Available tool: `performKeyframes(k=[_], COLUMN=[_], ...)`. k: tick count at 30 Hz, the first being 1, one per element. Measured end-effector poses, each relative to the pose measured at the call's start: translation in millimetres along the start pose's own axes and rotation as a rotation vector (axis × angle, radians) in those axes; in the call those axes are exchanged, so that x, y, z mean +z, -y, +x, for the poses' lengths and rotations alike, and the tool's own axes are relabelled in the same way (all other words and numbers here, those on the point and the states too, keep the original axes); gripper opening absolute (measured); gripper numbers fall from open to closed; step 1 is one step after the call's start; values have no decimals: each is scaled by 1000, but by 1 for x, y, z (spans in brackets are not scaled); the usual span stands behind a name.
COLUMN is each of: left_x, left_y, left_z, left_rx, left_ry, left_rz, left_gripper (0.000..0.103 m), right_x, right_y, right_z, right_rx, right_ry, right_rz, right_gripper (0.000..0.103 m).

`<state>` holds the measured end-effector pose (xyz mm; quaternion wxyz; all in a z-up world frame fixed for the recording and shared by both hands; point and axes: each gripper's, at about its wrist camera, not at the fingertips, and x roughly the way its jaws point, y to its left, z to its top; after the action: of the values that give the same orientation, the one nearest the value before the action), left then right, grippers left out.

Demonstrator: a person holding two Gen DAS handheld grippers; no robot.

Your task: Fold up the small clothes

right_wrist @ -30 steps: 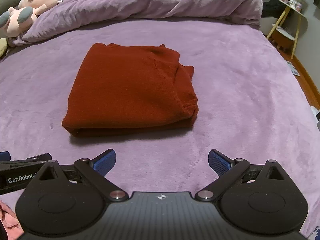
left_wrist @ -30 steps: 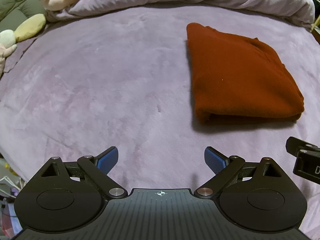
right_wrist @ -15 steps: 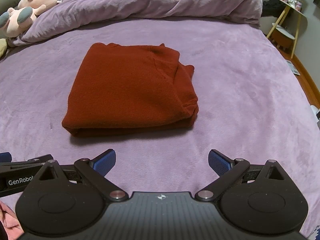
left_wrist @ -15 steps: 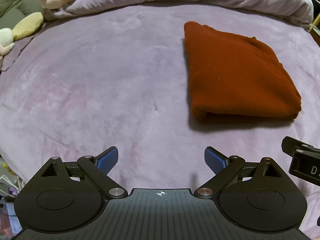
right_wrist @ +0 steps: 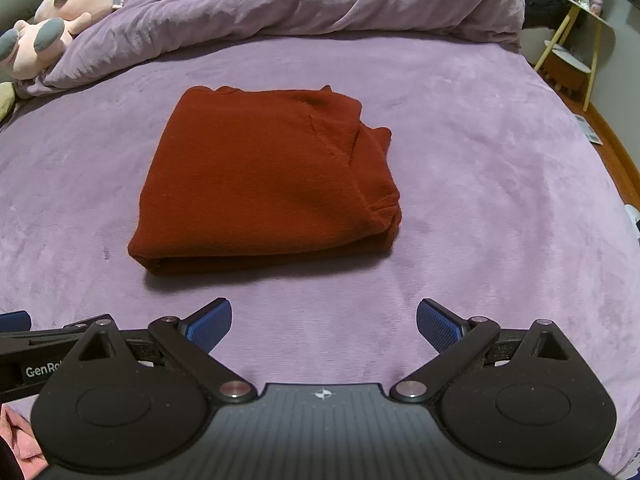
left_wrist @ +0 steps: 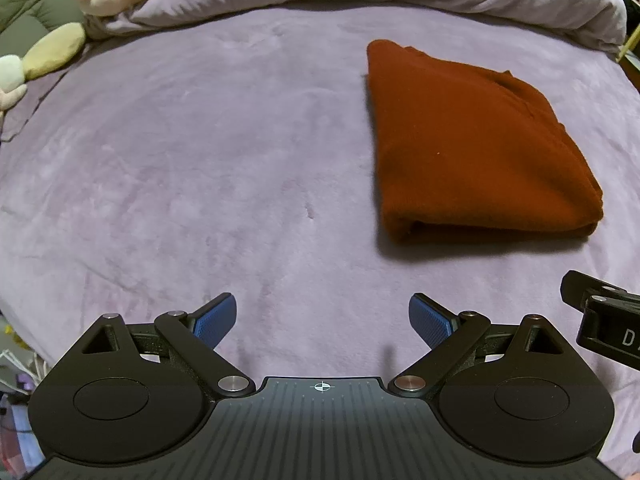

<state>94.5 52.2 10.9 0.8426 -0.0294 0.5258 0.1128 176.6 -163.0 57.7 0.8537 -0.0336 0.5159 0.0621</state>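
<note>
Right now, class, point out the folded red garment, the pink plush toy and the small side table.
folded red garment (right_wrist: 260, 184), right wrist view, middle of its top layer.
pink plush toy (right_wrist: 76, 2), right wrist view, its pale body.
small side table (right_wrist: 592, 12), right wrist view, its top edge.

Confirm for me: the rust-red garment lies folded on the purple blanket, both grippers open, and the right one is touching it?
Not touching. In the right wrist view the right gripper sits short of the folded rust-red garment, purple blanket showing between them. The left gripper is open too.
</note>
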Motion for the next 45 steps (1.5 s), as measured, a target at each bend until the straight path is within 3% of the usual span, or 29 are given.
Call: performKeyframes(k=[26, 35, 45], left_x=[-5, -6, -9], left_y=[3, 9, 10], left_z=[-5, -4, -5], left_rx=[-35, 1, -7], left_ry=[16, 14, 14], left_rz=[4, 44, 53], left_gripper=[97, 97, 97], right_x=[-2, -1, -2], right_y=[3, 4, 3], right_z=[-4, -5, -6], right_rx=[-1, 0, 1], right_ry=[14, 14, 16], right_rz=[19, 21, 25], right_gripper=[99, 99, 99])
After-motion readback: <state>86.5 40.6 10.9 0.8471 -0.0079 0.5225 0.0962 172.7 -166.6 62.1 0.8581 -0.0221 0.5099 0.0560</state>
